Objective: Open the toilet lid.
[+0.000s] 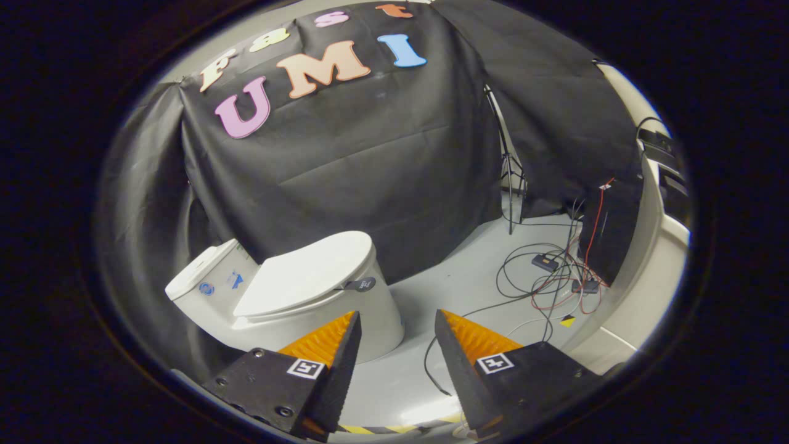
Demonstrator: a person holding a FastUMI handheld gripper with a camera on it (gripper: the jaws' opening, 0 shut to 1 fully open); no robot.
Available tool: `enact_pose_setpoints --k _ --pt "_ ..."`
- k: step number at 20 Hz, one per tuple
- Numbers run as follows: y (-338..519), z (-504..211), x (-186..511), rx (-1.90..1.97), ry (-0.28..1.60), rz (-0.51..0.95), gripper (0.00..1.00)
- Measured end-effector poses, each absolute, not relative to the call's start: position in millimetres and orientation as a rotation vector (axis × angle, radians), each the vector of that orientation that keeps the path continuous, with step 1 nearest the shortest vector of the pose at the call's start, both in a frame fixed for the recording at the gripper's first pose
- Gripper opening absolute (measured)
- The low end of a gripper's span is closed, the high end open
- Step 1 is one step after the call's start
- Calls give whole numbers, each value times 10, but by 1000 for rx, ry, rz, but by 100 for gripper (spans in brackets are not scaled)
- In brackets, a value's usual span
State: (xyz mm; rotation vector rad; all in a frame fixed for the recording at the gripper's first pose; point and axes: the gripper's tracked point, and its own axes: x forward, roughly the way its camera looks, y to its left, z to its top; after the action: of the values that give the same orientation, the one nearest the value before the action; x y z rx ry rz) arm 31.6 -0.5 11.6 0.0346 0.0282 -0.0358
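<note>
A white toilet (pixel 277 296) stands on the pale floor against the black cloth wall, beyond and to the left of my fingers. Its lid (pixel 305 271) lies flat down on the seat, with a small dark tab (pixel 360 284) sticking out at the lid's front right rim. The tank (pixel 203 277) is on its far left side. My gripper (pixel 397 320) hovers above the floor with its fingers wide apart and nothing between them. The left fingertip (pixel 351 327) overlaps the toilet's front right base; the gripper looks some way short of the toilet.
Loose cables (pixel 536 277) with small black boxes sprawl over the floor ahead to the right. A thin stand (pixel 511 179) rises by the gap in the cloth. A white curved panel (pixel 647 271) bounds the right side. Yellow-black tape (pixel 394 427) marks the floor below the fingers.
</note>
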Motion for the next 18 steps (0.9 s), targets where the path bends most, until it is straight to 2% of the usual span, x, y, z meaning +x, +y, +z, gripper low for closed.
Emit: enact_pose_setpoints --k 9,12,18 --pt "277 644 1102 400 -106 90 75" --pt "301 573 1384 568 -145 108 75" --pt "579 166 1996 768 -48 184 75"
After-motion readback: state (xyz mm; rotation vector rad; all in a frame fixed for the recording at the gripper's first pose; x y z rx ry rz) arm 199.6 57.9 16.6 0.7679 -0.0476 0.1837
